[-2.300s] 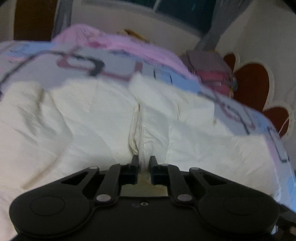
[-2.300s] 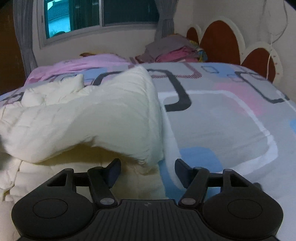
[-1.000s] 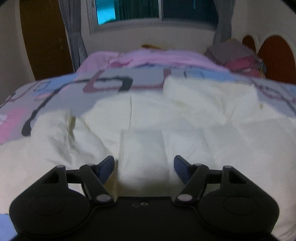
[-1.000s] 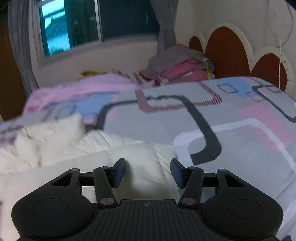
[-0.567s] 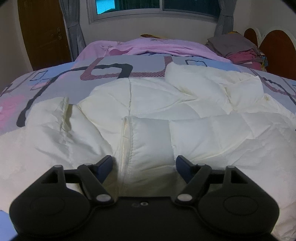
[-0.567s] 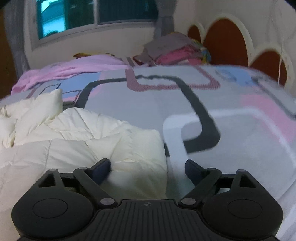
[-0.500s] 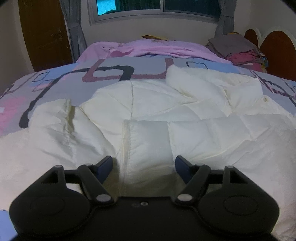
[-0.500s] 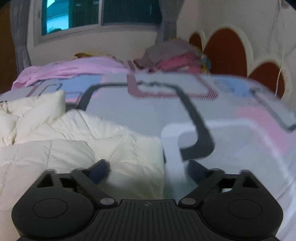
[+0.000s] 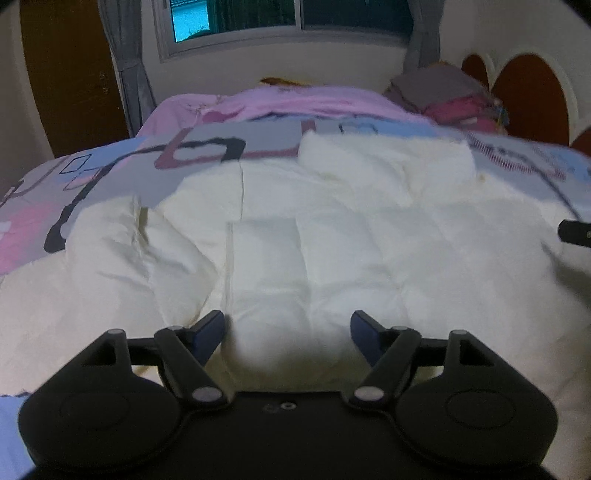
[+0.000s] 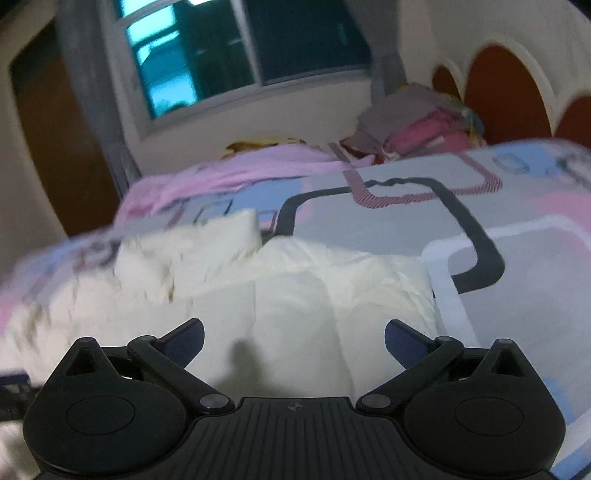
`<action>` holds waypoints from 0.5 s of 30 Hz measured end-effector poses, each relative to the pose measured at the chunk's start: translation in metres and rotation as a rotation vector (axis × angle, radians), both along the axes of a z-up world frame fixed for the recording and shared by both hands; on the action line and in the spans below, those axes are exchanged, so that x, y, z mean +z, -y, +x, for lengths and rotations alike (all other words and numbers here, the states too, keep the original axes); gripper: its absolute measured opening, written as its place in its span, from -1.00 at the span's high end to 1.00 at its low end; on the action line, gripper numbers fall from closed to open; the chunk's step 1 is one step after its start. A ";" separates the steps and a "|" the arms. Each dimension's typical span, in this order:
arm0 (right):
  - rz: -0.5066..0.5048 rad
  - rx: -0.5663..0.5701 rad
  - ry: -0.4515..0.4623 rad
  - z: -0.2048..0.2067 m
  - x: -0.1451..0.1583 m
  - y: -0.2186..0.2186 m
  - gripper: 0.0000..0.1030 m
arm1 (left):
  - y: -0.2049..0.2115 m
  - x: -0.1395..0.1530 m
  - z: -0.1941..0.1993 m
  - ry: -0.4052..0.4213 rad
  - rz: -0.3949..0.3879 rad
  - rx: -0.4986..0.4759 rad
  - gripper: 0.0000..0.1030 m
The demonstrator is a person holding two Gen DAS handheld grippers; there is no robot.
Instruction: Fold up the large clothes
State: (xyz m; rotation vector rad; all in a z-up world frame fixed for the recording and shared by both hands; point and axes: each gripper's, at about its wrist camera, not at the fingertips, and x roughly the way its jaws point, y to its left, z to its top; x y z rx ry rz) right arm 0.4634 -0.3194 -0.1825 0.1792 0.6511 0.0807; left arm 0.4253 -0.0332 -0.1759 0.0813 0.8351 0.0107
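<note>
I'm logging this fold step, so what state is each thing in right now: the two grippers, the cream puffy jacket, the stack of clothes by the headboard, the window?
Left gripper: open, holding nothing.
Right gripper: open, holding nothing.
Cream quilted puffy jacket: lying on the bed, partly folded, rumpled.
Grey and pink stack of clothes: folded, piled near the headboard.
Window: whether shut, cannot tell.

One cream padded garment (image 9: 332,236), one patterned bedspread (image 10: 406,221), one clothes pile (image 10: 417,125), one window (image 9: 288,18), two grippers.
</note>
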 end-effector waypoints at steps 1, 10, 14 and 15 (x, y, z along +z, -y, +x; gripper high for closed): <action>-0.007 -0.001 -0.011 -0.003 -0.002 -0.002 -0.99 | -0.001 -0.004 0.000 -0.009 0.004 0.002 -0.47; -0.092 -0.002 -0.128 0.007 -0.030 -0.010 -0.91 | -0.012 -0.007 0.006 -0.083 -0.049 0.050 -0.53; -0.074 0.000 -0.044 -0.009 -0.008 -0.019 -0.91 | -0.024 0.011 -0.007 -0.057 -0.097 0.074 -0.55; -0.088 0.015 -0.050 -0.008 -0.006 -0.025 -0.91 | -0.029 0.016 -0.011 -0.049 -0.105 0.085 -0.57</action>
